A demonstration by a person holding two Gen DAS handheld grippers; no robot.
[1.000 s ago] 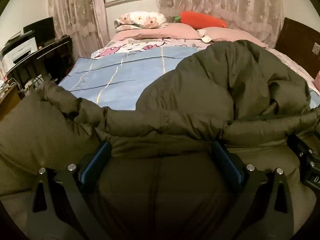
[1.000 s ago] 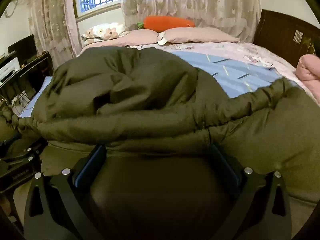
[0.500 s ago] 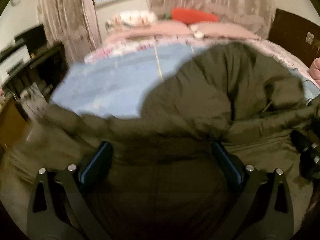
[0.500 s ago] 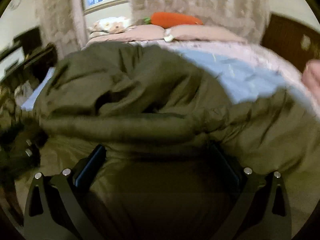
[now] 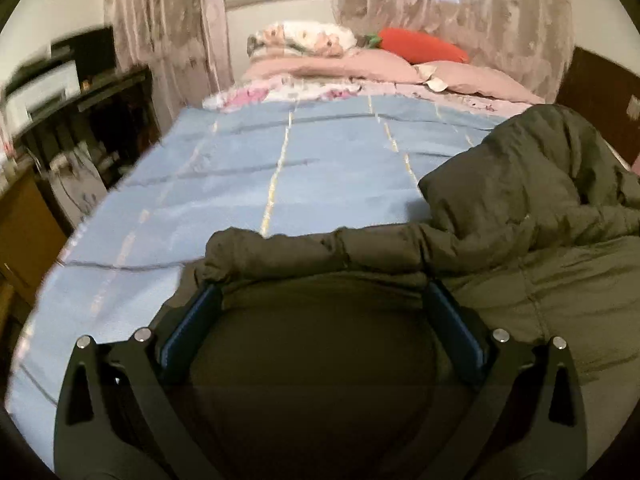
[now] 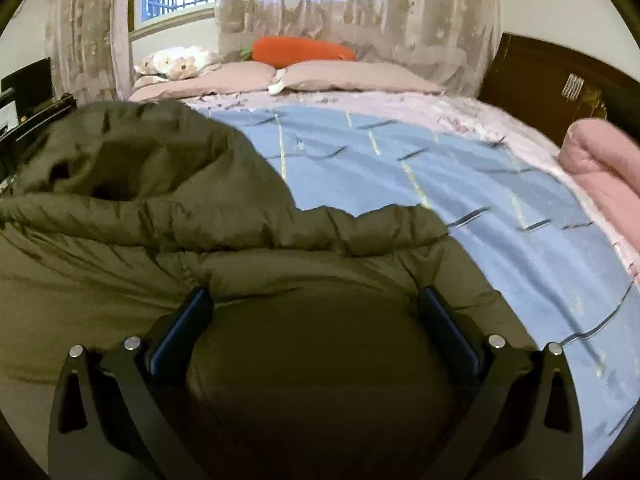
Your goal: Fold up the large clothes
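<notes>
While the olive-green puffy quilted jacket [image 5: 532,208] lies on the blue striped bedspread [image 5: 304,168], the left gripper [image 5: 324,300] has its fingers spread wide, jacket padding bulging between them. Right gripper [image 6: 314,304]: same, fingers apart around a padded fold. Whether either actually pinches fabric, cannot tell. Orange carrot-shaped plush [image 6: 304,49] rests on the pillows.

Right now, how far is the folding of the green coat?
Early stage. Done: the coat lies on the blue sheet. In hand: the left gripper and right gripper each have puffy coat fabric between wide-set fingers. Left: the hood looks bunched, and no neat fold shows yet.
</notes>
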